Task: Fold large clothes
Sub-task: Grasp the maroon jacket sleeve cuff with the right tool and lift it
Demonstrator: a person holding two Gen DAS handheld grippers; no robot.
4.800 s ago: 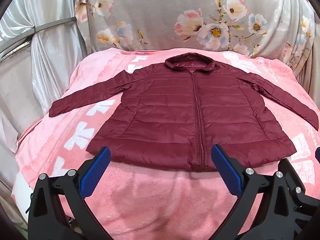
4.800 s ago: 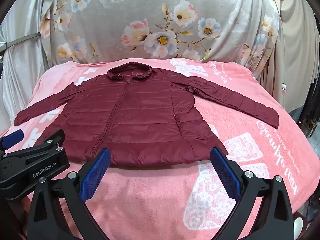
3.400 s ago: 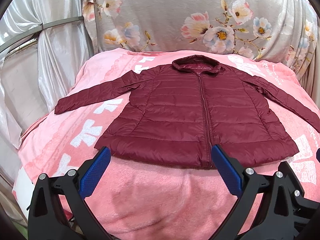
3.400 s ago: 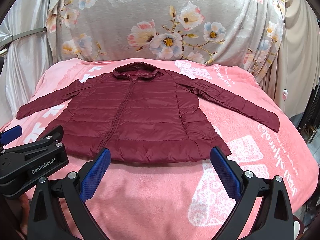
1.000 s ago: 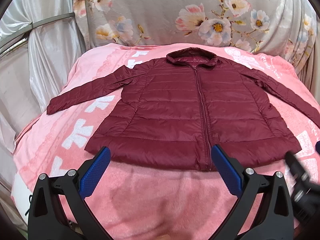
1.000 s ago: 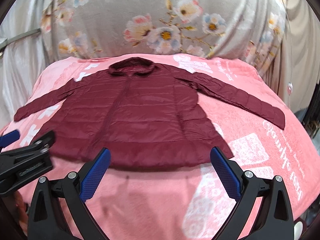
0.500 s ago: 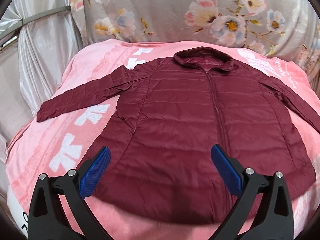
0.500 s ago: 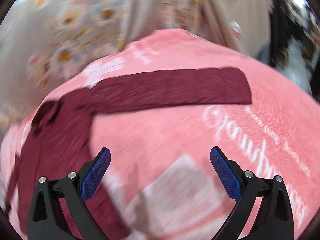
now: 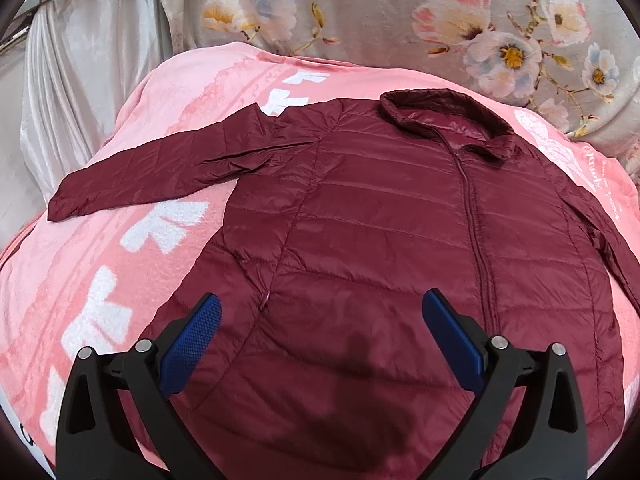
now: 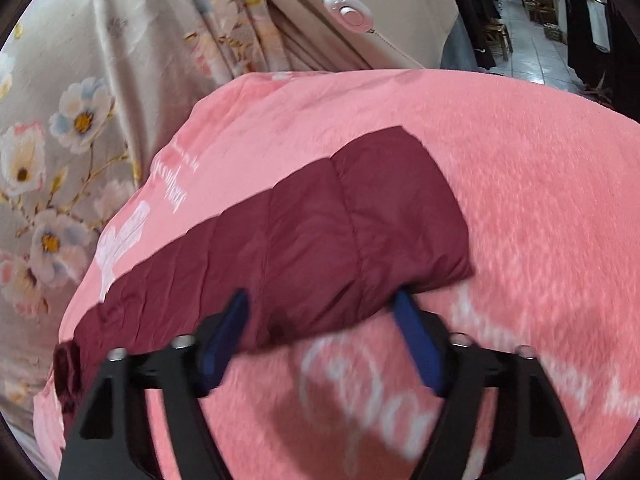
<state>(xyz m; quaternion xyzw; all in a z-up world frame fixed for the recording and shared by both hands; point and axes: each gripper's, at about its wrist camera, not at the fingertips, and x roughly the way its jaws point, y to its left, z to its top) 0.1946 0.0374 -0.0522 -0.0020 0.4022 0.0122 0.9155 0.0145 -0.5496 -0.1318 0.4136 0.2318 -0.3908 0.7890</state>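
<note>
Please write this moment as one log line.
right gripper: jaws closing around sleeve | left gripper: open above jacket

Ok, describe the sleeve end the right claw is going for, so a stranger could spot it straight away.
Start at the pink fleece blanket with white lettering. Across it lies one long quilted sleeve of the dark red puffer jacket. Its squared-off cuff end sits just beyond the closing right claw, the only dark patch on that stretch of pink.

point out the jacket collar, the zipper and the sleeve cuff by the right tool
jacket collar (image 9: 444, 114), left wrist view, on its dark folded rim
zipper (image 9: 478, 220), left wrist view, mid-chest
sleeve cuff (image 10: 404, 208), right wrist view, on the end panel
</note>
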